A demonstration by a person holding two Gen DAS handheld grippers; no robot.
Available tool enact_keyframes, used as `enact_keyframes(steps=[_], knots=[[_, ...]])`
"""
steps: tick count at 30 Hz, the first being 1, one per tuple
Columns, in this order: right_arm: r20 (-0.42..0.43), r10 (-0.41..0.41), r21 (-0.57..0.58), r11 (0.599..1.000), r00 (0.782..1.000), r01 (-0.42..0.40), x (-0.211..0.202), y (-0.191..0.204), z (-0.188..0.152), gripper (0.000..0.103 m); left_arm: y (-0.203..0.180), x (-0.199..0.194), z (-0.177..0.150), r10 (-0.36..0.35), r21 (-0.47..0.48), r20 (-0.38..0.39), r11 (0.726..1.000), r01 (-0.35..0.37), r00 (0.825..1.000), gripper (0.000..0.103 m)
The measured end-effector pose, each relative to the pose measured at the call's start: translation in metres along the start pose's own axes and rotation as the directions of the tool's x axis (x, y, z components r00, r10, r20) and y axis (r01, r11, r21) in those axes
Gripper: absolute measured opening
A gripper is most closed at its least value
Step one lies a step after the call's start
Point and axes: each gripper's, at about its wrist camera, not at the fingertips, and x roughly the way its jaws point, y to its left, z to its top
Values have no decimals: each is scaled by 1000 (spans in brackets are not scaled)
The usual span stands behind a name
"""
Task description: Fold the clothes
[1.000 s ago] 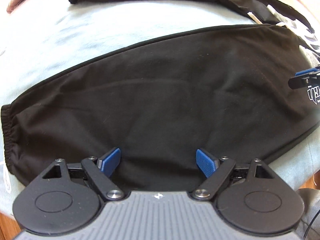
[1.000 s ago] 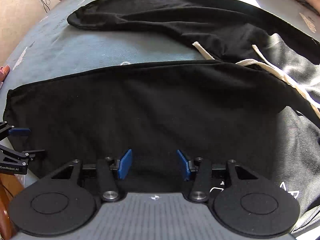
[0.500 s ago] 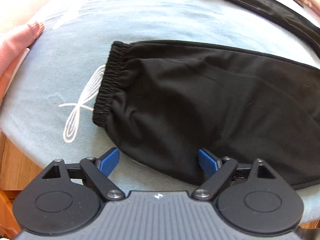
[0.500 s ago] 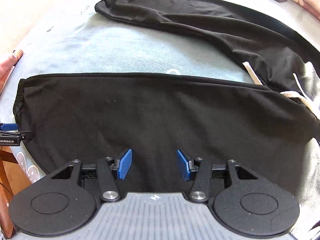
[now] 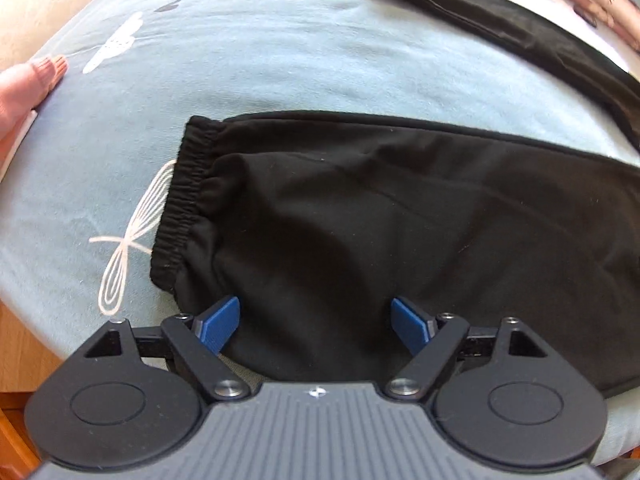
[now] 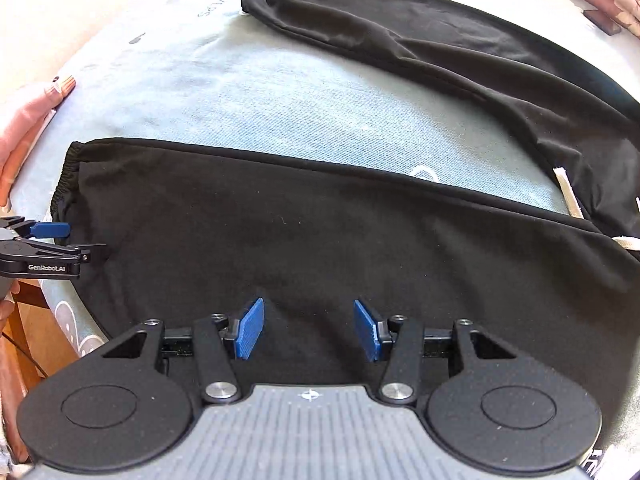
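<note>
The black trousers [image 5: 400, 220] are running off the right edge in both views, hiding the waist. The near hem is disappearing under the left gripper [image 5: 316, 322]. A pink garment [image 5: 20, 92] is being cut off at the left edge.

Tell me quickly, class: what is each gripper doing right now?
Left gripper: open, holding nothing, above the near trouser leg by its cuff.
Right gripper: open, holding nothing, over the same leg.
</note>
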Motion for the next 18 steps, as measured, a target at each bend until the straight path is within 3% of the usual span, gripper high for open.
enact_keyframes(steps=[5, 6, 8, 13, 18], knots=[[11, -50, 43, 998, 999, 49, -12, -12, 9, 55, -10, -31, 24, -67, 70, 84, 996, 61, 994, 80], [8, -64, 65, 996, 998, 63, -14, -15, 8, 55, -16, -32, 34, -91, 99, 96, 992, 82, 991, 77], [11, -87, 122, 989, 996, 85, -18, -21, 4, 55, -29, -32, 56, -142, 148, 109, 981, 125, 984, 62], [54, -119, 224, 969, 991, 104, -30, -31, -13, 55, -78, -19, 105, -260, 241, 94, 943, 231, 961, 59], [104, -96, 212, 975, 990, 73, -34, -59, -21, 55, -163, -14, 111, -356, 332, 30, 885, 327, 934, 59]])
